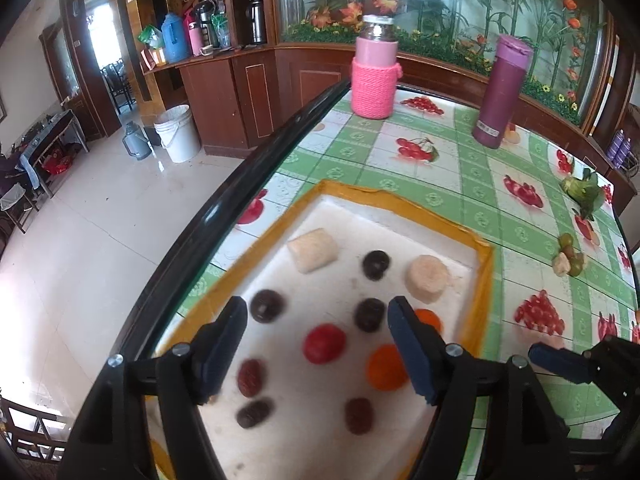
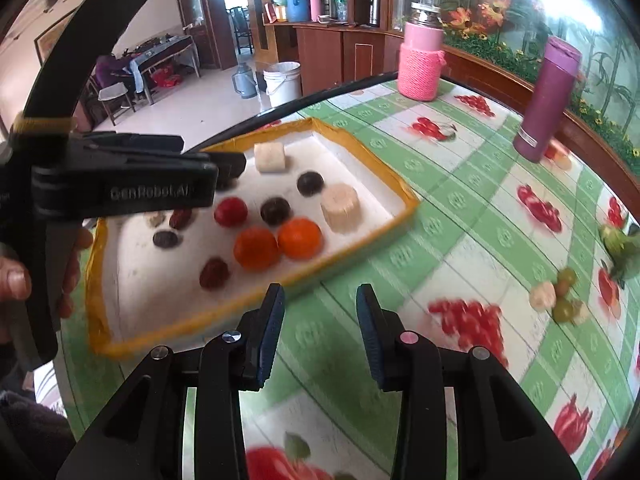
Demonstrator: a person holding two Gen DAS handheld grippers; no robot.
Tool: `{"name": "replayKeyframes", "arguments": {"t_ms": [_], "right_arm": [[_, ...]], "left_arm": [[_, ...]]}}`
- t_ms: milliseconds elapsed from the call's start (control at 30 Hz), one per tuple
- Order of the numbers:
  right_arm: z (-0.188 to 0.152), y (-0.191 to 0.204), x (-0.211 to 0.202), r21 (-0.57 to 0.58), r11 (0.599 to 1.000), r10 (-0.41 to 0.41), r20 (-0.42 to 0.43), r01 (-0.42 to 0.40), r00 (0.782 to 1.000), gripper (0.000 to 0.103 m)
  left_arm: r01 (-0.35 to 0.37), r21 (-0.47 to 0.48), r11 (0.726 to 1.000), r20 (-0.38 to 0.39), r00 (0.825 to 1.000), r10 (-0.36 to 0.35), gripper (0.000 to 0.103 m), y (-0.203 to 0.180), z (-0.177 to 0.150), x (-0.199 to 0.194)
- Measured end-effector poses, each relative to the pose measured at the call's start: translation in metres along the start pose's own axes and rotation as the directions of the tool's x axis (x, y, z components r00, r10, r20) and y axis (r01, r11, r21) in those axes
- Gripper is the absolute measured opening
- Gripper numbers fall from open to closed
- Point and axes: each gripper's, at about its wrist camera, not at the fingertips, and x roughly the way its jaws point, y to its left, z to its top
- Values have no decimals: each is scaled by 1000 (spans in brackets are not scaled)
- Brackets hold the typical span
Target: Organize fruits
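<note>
- The white tray (image 2: 352, 148) with its yellow taped rim sits near the table's curved edge, and it serves as the collecting place: most of the fruit already lies inside it
- In the tray lie two oranges (image 2: 278, 243) touching side by side, a red round fruit (image 2: 230, 211), several dark round ones (image 2: 275, 210), a few wrinkled red dates (image 2: 214, 273) and two pale cut chunks (image 2: 339, 207), spread loosely rather than sorted by kind
- The left gripper (image 1: 316, 350) hovers over the tray with its fingers spread wide and nothing between them; the red fruit sits in the gap below, so I judge it is lining up for a pick or a nudge
- The right gripper (image 2: 320, 330) hangs over the green checked tablecloth (image 2: 460, 200) just outside the tray's near rim, fingers apart and empty
- A small cluster of green fruits and pale pieces (image 2: 558, 294) remains well apart from the tray, near a leafy green thing (image 2: 622, 246); these look like what is left to gather, and the right tool is the nearer one
- A pink knitted-sleeve flask (image 2: 422, 62) and a purple bottle (image 2: 546, 100) stand at the far side, clear of the work
</note>
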Motion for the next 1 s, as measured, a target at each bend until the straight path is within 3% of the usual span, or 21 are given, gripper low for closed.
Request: {"name": "replayKeyframes", "arguments": {"t_ms": [233, 333, 400, 533, 667, 833, 1000], "right_arm": [[-44, -24, -35, 30, 1000, -6, -2, 6, 1000, 39], [-54, -25, -41, 44, 999, 17, 2, -17, 1000, 50], [-56, -19, -42, 35, 999, 22, 11, -23, 1000, 64], [-60, 6, -44, -9, 1000, 11, 23, -11, 1000, 72], [-59, 25, -43, 16, 1000, -10, 25, 10, 1000, 89], [-62, 46, -42, 30, 998, -51, 45, 50, 998, 93], [-68, 59, -47, 37, 996, -88, 88, 85, 992, 95]], "left_arm": [[2, -2, 1000, 21, 1000, -2, 83, -42, -22, -33], [40, -23, 999, 24, 999, -39, 90, -47, -40, -44], [33, -45, 998, 33, 999, -32, 94, -41, -53, -50], [-16, -99, 995, 25, 1000, 18, 94, -16, -80, -57], [-107, -101, 989, 23, 994, 110, 94, 1, -100, -63], [-55, -172, 984, -55, 997, 46, 98, 23, -115, -55], [-95, -177, 980, -35, 995, 90, 98, 29, -125, -60]]}}
